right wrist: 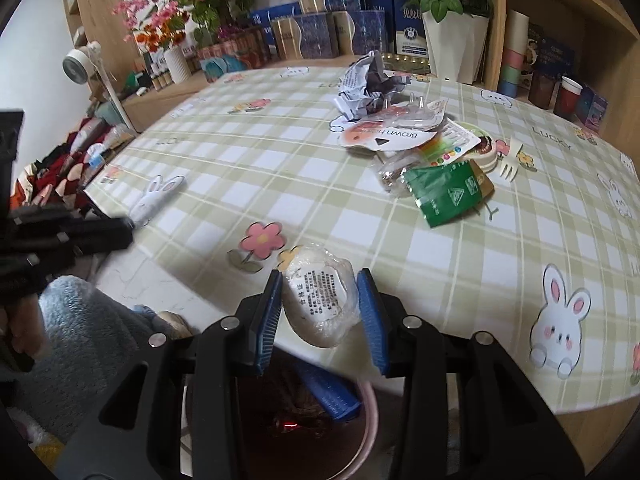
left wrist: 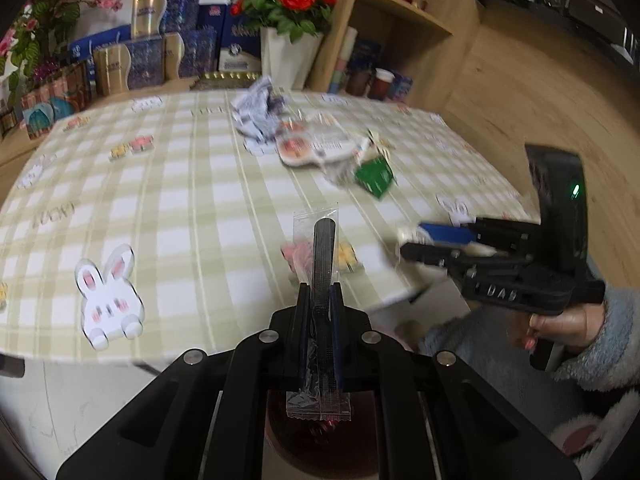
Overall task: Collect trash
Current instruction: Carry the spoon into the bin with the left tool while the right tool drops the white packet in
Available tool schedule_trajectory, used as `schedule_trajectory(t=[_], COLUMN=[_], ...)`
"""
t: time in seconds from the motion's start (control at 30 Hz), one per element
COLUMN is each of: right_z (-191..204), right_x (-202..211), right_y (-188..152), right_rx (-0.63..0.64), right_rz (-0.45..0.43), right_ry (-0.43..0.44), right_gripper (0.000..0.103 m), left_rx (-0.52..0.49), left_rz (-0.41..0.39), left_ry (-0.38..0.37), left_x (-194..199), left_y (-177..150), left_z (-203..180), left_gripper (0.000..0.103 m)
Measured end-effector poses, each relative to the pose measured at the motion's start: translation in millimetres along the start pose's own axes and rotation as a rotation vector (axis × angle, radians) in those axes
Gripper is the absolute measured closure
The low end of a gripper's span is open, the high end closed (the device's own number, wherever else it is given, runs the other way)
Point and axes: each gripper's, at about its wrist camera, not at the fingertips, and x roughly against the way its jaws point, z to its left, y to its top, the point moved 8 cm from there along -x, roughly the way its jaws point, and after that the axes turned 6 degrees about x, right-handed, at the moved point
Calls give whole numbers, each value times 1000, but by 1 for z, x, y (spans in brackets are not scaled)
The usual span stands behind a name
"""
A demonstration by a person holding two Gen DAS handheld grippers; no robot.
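Directly below both grippers, a dark round bin with a pink rim (right wrist: 370,396) sits beside the green-and-white checked tablecloth (left wrist: 200,200). Right gripper (right wrist: 320,304) clamps a crumpled clear plastic wrap with a white printed label (right wrist: 320,300). Left gripper (left wrist: 322,264), jaws fully closed, pinches a thin transparent sachet (left wrist: 316,220). Remaining litter (right wrist: 420,152) lies mid-table.

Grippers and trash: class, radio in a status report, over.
Left gripper shut on clear wrapper. Right gripper shut on white plastic-wrapped packet. Trash pile remains on table. Bin below, path unobstructed.
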Motion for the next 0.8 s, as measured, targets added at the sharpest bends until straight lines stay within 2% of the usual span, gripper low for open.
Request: schedule_trajectory(t=[0.27,0.47,0.57,0.67,0.8], right_z=[3,-3,-3,1,7], right_x=[13,12,11,7,0], right_y=[-34,-44,-46,-50,-54], right_rx=[-23,-50,-52,-50,-39], right_rz=[14,20,25,39,59], right_ry=[14,18,23,34,44], right_gripper=[63,63,63,63,63], left_rx=[-3,-2,43,145,227], left_rz=[145,231,263,299,344], left_ry=[-46,-53,-60,-67,-56], left_x=[-25,-52,-61,-70,-82], left_y=[-63,-91,-99,-107,-115], left_z=[-19,-23,-19,-7,5], left_gripper=[93,93,93,93,93])
